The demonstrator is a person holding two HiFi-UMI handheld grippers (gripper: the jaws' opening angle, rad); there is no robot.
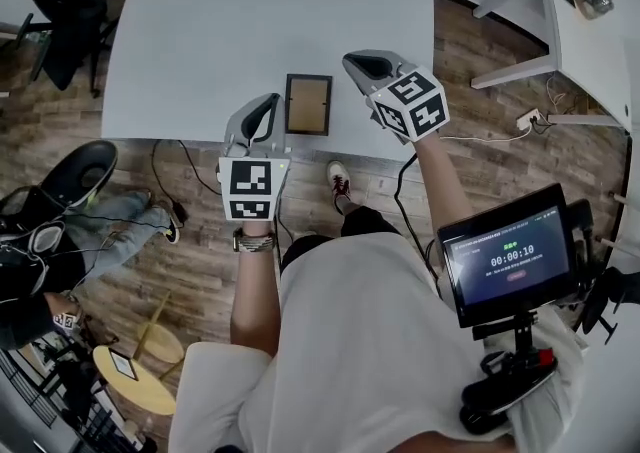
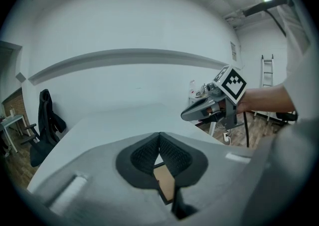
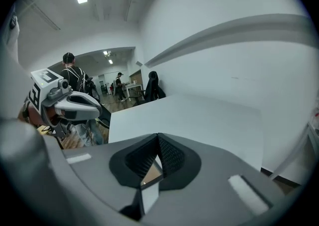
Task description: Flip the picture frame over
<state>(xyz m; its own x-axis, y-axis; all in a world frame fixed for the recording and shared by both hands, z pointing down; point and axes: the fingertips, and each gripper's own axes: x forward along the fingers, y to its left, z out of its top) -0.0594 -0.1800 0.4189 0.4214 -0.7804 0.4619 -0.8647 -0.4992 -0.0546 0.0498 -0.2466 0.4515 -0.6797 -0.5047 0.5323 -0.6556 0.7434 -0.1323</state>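
- One person in a white shirt (image 1: 370,341) stands at one white table (image 1: 250,11) and holds two tools.
- The left tool (image 1: 266,109) hangs over the table's near edge. Its jaws are closed tip to tip with nothing gripped.
- The right tool (image 1: 362,65) hangs just right of the frame. Its jaws are also pressed together and empty.
- One picture frame (image 1: 308,104) lies flat near the table's front edge, between both tools. It has a dark rim and a tan centre.
- One black chair (image 1: 62,1) stands far left on the wood floor (image 1: 480,131).
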